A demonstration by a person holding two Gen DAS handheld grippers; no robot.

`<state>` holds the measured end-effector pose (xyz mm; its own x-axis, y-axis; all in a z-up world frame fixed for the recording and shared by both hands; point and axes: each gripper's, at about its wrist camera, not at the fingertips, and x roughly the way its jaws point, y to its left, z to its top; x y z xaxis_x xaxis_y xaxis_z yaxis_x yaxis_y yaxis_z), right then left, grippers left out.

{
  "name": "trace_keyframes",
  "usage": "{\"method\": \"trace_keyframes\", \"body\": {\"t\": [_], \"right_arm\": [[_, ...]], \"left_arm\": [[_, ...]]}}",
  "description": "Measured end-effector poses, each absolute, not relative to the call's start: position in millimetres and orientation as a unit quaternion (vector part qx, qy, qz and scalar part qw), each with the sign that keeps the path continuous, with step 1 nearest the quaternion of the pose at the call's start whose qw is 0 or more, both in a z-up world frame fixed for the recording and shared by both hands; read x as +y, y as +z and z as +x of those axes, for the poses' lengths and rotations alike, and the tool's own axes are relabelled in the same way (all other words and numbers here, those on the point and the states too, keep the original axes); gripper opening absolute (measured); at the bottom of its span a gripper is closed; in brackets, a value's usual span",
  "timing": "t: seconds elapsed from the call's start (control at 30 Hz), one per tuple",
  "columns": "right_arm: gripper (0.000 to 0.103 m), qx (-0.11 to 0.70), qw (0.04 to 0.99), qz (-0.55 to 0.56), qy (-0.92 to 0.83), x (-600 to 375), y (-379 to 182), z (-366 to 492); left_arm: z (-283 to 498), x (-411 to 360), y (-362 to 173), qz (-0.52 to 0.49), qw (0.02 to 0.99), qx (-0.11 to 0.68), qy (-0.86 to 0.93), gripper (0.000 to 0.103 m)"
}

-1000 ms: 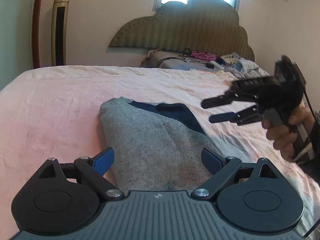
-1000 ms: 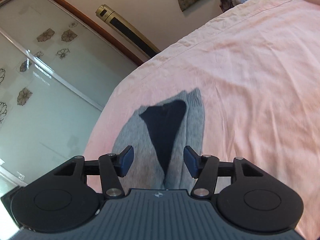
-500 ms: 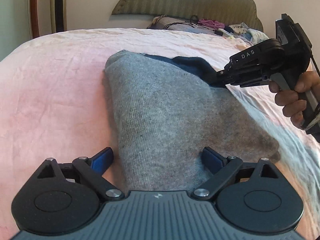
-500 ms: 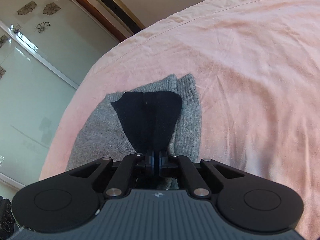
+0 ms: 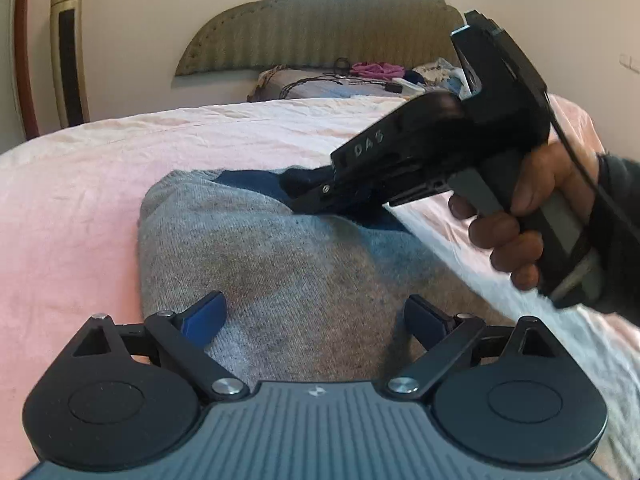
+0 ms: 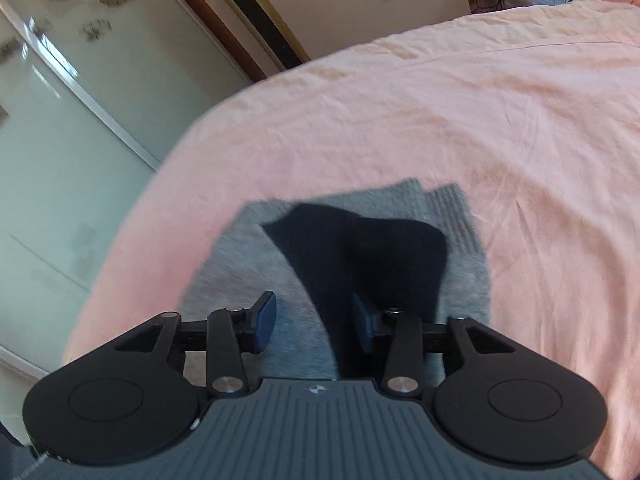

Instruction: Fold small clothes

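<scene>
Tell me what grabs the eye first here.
A grey sweater with a dark blue patch lies on the pink bed sheet. The right gripper, held in a hand, reaches down onto that dark patch at the sweater's far end.

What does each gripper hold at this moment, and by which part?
Nothing. The right gripper's jaws have just been opening; the dark blue part of the sweater lies between them, unpinched. The left gripper hangs open over the grey part.
</scene>
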<state>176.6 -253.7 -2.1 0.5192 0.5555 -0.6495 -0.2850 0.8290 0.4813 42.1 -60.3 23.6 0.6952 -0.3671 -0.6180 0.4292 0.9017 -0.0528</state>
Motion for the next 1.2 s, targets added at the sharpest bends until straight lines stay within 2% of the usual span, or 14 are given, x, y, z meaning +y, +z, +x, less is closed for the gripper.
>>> {"method": "trace_keyframes", "body": {"t": [0.07, 0.2, 0.3, 0.4, 0.43, 0.5, 0.6, 0.7, 0.77, 0.83, 0.93, 0.97, 1.07, 1.2], "right_arm": [[0.000, 0.443, 0.839, 0.211, 0.235, -275, -9, 182], [0.000, 0.434, 0.849, 0.192, 0.233, -277, 1, 164], [0.035, 0.399, 0.857, 0.196, 0.260, -279, 26, 126], [0.044, 0.425, 0.828, 0.205, 0.302, -278, 18, 105], [0.039, 0.440, 0.831, 0.177, 0.291, -275, 8, 101], [0.000, 0.433, 0.845, 0.159, 0.270, -285, -2, 97], [0.004, 0.444, 0.840, 0.176, 0.260, -294, 10, 90], [0.037, 0.409, 0.854, 0.154, 0.283, -289, 32, 65], [0.041, 0.419, 0.840, 0.159, 0.308, -282, 28, 58], [0.035, 0.446, 0.836, 0.133, 0.290, -277, 8, 60], [0.009, 0.445, 0.838, 0.159, 0.274, -294, 5, 54], [0.012, 0.440, 0.840, 0.166, 0.270, -301, 10, 49], [0.053, 0.426, 0.847, 0.182, 0.260, -320, 20, 30], [0.058, 0.464, 0.821, 0.214, 0.257, -330, 1, 20]], "left_arm": [[33, -67, 19, 0.088, 0.921, 0.311, -0.219, 0.096], [16, -65, 38, 0.087, 0.924, 0.300, -0.221, 0.096], [3, -57, 41, 0.073, 0.914, 0.310, -0.250, 0.096], [5, -46, 20, 0.058, 0.901, 0.350, -0.250, 0.096], [3, -42, 19, 0.057, 0.902, 0.344, -0.256, 0.096], [-3, -39, 27, 0.057, 0.900, 0.349, -0.254, 0.096], [-12, -22, 42, 0.023, 0.906, 0.337, -0.254, 0.096], [-8, -12, 41, -0.006, 0.904, 0.347, -0.250, 0.096], [-4, -13, 30, -0.001, 0.900, 0.367, -0.234, 0.096], [1, -8, 17, 0.003, 0.898, 0.391, -0.203, 0.096], [-4, 20, 24, -0.059, 0.896, 0.403, -0.178, 0.096], [-4, 30, 26, -0.088, 0.893, 0.407, -0.170, 0.096], [-3, 58, 21, -0.190, 0.870, 0.427, -0.157, 0.096], [0, 58, 18, -0.256, 0.850, 0.431, -0.163, 0.094]]}}
